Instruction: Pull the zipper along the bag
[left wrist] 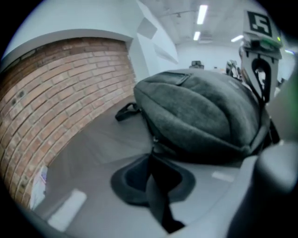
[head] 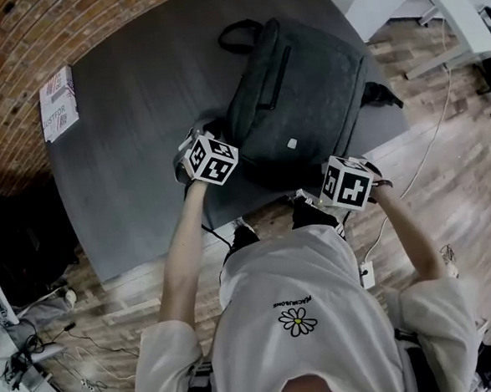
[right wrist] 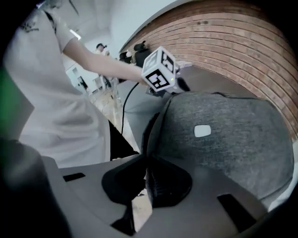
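Observation:
A dark grey backpack lies flat on the dark table, its bottom edge towards me. My left gripper is at the bag's near left corner. In the left gripper view its jaws are closed together at the bag's seam, apparently pinching the small zipper pull there. My right gripper is at the bag's near right edge. In the right gripper view its jaws are closed on the bag's edge, and the left gripper's marker cube shows beyond the bag.
A printed booklet lies at the table's far left corner. The bag's carry handle points away and a strap hangs off the right side. The table's near edge is right under the grippers. Cables cross the wooden floor.

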`<move>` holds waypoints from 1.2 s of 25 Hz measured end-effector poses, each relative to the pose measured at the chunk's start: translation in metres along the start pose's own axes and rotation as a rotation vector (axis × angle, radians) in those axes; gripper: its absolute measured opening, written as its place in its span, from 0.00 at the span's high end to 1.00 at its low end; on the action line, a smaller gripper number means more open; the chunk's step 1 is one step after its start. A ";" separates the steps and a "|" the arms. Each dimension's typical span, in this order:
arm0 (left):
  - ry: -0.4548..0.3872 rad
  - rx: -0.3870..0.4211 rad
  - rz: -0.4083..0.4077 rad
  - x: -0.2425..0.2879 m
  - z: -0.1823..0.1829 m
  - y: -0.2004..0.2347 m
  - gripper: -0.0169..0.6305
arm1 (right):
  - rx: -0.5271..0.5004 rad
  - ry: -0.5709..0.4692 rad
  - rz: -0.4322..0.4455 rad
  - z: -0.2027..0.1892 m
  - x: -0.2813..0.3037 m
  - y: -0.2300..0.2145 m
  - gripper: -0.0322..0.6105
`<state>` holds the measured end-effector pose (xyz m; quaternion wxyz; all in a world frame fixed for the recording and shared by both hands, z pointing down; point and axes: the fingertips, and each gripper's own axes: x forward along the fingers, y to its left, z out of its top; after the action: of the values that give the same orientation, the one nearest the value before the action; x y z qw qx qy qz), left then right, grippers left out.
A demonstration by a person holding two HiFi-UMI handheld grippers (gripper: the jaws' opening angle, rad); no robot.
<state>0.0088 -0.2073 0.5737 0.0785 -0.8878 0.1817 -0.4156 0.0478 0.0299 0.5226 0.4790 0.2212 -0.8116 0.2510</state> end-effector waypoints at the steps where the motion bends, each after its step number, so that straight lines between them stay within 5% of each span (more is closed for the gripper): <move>1: 0.000 0.016 -0.003 0.000 0.001 -0.002 0.96 | 0.057 -0.077 -0.026 0.009 -0.012 -0.007 0.91; 3: -0.004 0.027 -0.011 0.000 0.002 -0.005 0.97 | 0.160 -0.261 -0.136 0.034 -0.050 -0.038 0.95; 5: -0.007 0.030 -0.016 -0.001 0.003 -0.007 0.97 | 0.237 -0.364 -0.367 0.050 -0.092 -0.097 0.95; 8: -0.005 0.043 -0.019 -0.001 0.004 -0.008 0.97 | 0.306 -0.274 -0.787 0.039 -0.129 -0.212 0.95; 11: -0.003 0.097 -0.026 -0.001 0.006 -0.010 0.97 | 0.170 -0.096 -0.976 0.035 -0.129 -0.289 0.95; 13: -0.005 0.141 -0.030 -0.003 0.006 -0.008 0.97 | 0.059 0.009 -0.995 0.041 -0.113 -0.310 0.95; 17: -0.037 0.221 -0.044 -0.001 0.011 -0.004 0.97 | -0.142 0.020 -0.915 0.069 -0.082 -0.296 0.95; 24: -0.055 0.375 -0.080 0.024 0.028 0.015 0.94 | -0.131 -0.058 -0.864 0.071 -0.068 -0.284 0.96; 30: -0.074 0.293 -0.111 0.076 0.067 0.041 0.94 | -0.101 -0.083 -0.852 0.076 -0.061 -0.285 0.96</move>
<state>0.0946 -0.2754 0.5728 0.1909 -0.8902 0.0668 -0.4082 0.1946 -0.2311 0.4919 0.5172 0.5228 -0.6774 -0.0185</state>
